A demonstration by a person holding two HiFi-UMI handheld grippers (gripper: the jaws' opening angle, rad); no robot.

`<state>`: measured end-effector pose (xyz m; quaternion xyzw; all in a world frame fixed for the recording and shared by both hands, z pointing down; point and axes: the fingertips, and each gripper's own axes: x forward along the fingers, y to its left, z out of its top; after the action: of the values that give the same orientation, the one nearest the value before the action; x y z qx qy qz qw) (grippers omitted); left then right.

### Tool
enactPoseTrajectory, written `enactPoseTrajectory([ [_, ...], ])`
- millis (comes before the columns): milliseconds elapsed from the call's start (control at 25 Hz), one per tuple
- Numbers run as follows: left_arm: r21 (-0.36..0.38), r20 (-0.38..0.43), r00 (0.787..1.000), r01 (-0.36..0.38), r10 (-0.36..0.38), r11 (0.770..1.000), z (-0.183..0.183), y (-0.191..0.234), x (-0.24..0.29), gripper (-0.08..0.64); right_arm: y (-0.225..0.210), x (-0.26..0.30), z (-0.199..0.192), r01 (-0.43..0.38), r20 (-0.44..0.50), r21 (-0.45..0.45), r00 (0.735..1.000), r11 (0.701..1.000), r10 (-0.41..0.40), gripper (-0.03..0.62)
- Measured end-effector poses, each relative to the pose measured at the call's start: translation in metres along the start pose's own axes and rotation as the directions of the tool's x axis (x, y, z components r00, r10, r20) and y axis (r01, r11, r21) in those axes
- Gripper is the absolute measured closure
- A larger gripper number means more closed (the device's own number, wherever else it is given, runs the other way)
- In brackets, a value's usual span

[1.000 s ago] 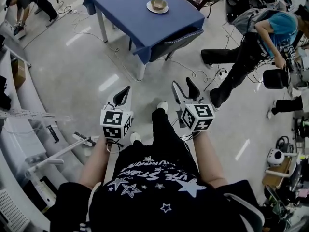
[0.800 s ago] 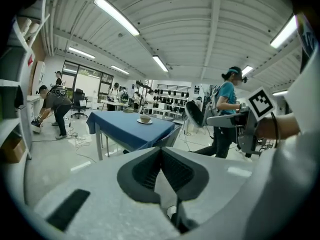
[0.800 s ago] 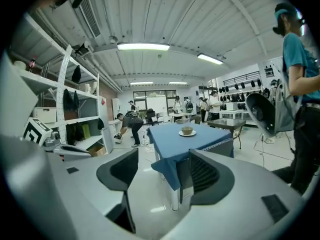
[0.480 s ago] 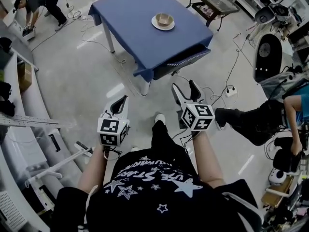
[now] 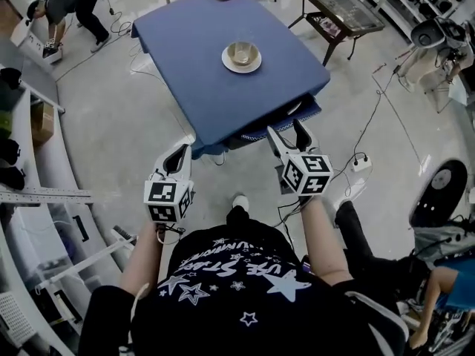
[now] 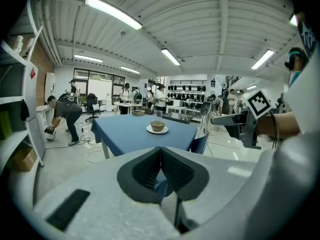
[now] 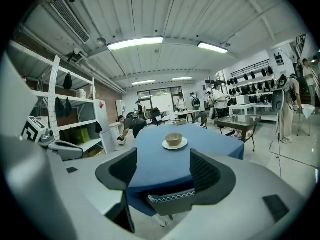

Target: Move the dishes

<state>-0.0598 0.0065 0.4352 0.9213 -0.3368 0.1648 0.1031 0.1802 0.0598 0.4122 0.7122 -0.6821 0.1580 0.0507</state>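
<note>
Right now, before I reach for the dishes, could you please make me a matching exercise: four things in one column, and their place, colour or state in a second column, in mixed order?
Things
1. bowl
2. table
3. left gripper
4. right gripper

Place, colour or state
A. jaws apart, empty
B. covered in blue cloth
C. jaws together
D. sits on the white plate

Pairs: 1-D, 2-B, 3-C, 4-A.

Note: the right gripper's jaws have just been opening, and it holds nothing.

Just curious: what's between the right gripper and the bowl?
The right gripper view shows a chair back tucked under the blue tablecloth's near edge, then bare cloth up to the bowl.
</note>
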Motion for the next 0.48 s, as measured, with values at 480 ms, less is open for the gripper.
enactPoseTrajectory([
  [480,-0.059,-0.038,0.988,-0.153,0.151,0.986,0.020,0.017,0.028,0.540,-0.025,0.091,0.036,-0.169,-0.030,-0.017,0.985,0.985,0.168,0.278],
])
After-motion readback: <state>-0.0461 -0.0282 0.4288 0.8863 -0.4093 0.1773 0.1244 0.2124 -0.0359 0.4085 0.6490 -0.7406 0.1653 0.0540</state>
